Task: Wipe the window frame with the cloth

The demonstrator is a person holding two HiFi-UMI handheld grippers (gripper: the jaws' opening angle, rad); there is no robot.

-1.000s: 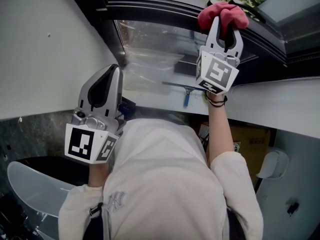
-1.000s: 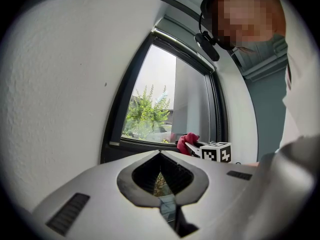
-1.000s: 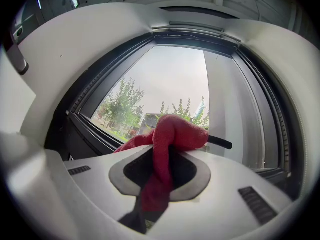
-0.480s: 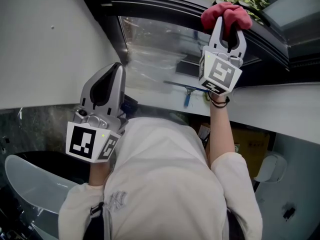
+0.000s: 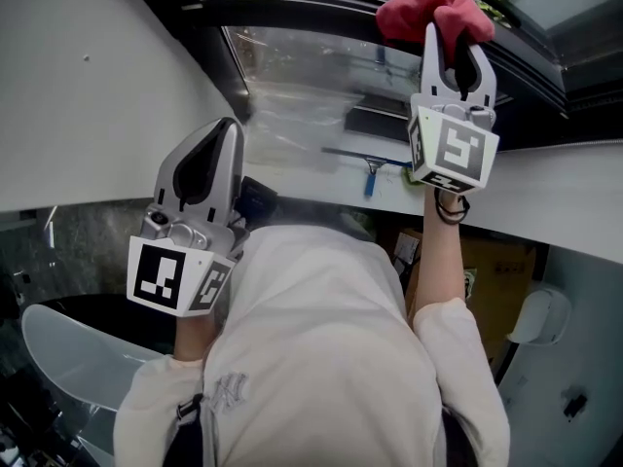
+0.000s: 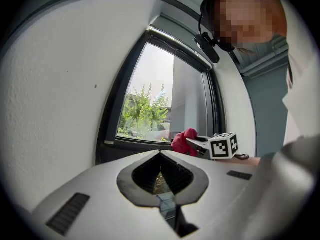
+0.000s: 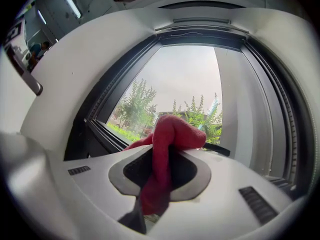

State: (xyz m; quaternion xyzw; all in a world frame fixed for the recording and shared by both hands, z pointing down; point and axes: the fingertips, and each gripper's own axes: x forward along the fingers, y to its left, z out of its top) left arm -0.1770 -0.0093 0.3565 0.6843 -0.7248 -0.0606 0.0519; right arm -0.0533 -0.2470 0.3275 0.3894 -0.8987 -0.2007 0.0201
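Observation:
A red cloth (image 5: 433, 13) is bunched at the tip of my right gripper (image 5: 450, 39), which is shut on it and holds it against the dark window frame (image 5: 292, 8) at the top of the head view. In the right gripper view the cloth (image 7: 167, 154) runs between the jaws, with the frame's bottom rail (image 7: 107, 134) just beyond. My left gripper (image 5: 216, 142) hangs lower at the left, shut and empty, away from the frame. From the left gripper view I see the cloth (image 6: 184, 140) and right gripper (image 6: 200, 144) at the sill.
A blue-handled squeegee (image 5: 368, 171) lies on the white sill (image 5: 545, 197) below the glass. A white wall (image 5: 88, 95) borders the window at the left. A cardboard box (image 5: 492, 270) stands under the sill. Greenery (image 7: 135, 109) shows outside.
My right gripper has slid to the right and a little up along the frame, cloth still in it. The left gripper has stayed where it was.

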